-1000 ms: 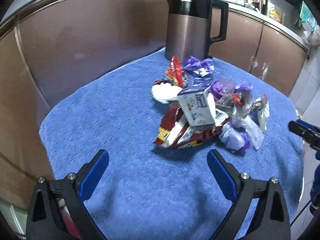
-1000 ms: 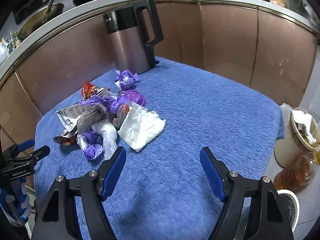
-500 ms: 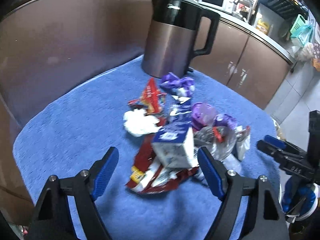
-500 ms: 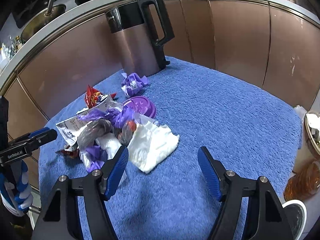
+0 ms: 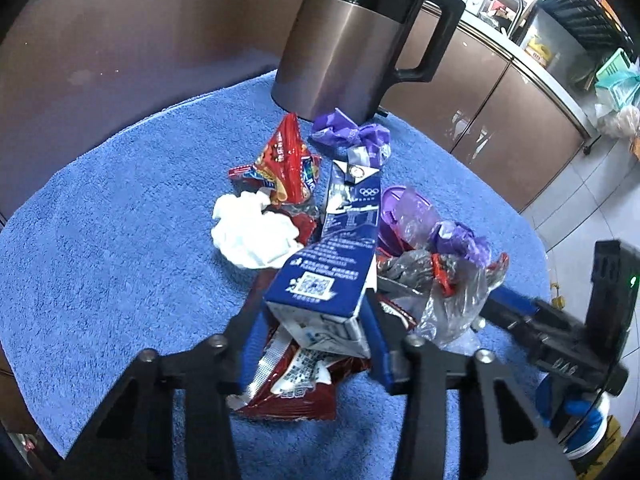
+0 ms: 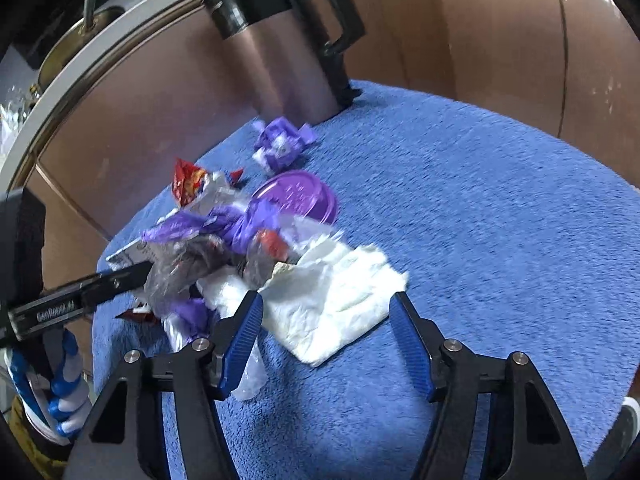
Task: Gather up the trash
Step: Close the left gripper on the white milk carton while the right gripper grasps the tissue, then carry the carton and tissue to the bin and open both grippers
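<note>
A pile of trash lies on a blue towel [image 5: 120, 220]. My left gripper [image 5: 316, 344] is closing, and its pads touch both sides of a blue-and-white milk carton [image 5: 324, 280], which rests on a dark red wrapper [image 5: 296, 392]. Around the carton lie a red snack bag [image 5: 288, 164], a crumpled white tissue [image 5: 252, 232], a purple wrapper [image 5: 352, 136] and a clear plastic bag [image 5: 448, 292]. My right gripper [image 6: 326, 344] is also closing. A flat white paper towel [image 6: 332, 304] lies between its blue pads, which do not touch it. A purple lid [image 6: 296, 196] sits behind.
A tall brown-and-black kettle [image 5: 352, 40] stands at the towel's far edge, against brown cabinet doors. The right gripper's body [image 5: 552, 336] comes in from the right of the pile, the left one [image 6: 80, 296] from the left. Bare towel [image 6: 500, 200] spreads right of the pile.
My left gripper came forward over the pile and its jaws narrowed from wide apart onto the milk carton. My right gripper moved in and down to the paper towel, jaws narrowing a little.
</note>
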`<state>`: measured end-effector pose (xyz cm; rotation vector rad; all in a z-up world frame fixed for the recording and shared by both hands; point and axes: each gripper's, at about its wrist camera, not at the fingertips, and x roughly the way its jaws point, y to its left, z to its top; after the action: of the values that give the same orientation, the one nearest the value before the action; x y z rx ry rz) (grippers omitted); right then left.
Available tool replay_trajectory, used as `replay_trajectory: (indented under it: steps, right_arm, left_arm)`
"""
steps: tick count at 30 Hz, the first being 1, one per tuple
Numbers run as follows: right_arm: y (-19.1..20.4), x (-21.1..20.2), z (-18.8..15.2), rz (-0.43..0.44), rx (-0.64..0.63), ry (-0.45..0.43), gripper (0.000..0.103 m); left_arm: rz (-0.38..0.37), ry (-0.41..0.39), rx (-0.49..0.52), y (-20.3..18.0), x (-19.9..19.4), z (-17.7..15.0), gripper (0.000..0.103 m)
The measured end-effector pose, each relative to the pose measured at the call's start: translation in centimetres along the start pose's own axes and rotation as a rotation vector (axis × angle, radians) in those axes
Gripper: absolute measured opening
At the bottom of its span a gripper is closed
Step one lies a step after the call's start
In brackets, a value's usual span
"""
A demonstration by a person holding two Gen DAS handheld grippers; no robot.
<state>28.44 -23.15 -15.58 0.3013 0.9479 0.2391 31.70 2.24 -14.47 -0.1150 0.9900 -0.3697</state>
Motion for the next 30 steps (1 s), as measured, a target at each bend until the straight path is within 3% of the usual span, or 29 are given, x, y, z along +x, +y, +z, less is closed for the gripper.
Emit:
replay_trajectory:
  steps: [1,5,8,13,24,30]
  right_arm:
    - [0.2,0.2,-0.2,-0.001,-0.007,0.005,0.054]
    - [0.4,0.3,-0.4,-0.001,-0.032,-0.008,0.019]
    - [0.3,-0.2,-0.5,-0.001,-0.033,-0.016,0.011]
    - [0.6,-2.7,-1.2,-0.004,-0.053,-0.042,0.005]
    - [1.7,-9.2,-2.8,0.034,-0.052,-0.132,0.004]
    - [1.7,-14.2,-4.4,0.046,-0.043,-0.208,0.004]
  left_arm:
    - [-0.002,-0.003,-0.004,0.0,0.0,0.1,0.035]
    - [0.001,-0.024,-0.009,-0.2,-0.5,0.1,0.032]
    - [-0.001,-0.045,-0.018,-0.2,-1.4,-0.1,0.032]
    - [-0.008,-0.098,-0.027,-0.5,-4.0,-0.2,0.031]
    - [0.002,-0.192,-0.02,-2.0,-10.9,-1.2,0.031]
    - [-0.011,-0.228,0.027,-4.8,-14.0,-1.9,0.031]
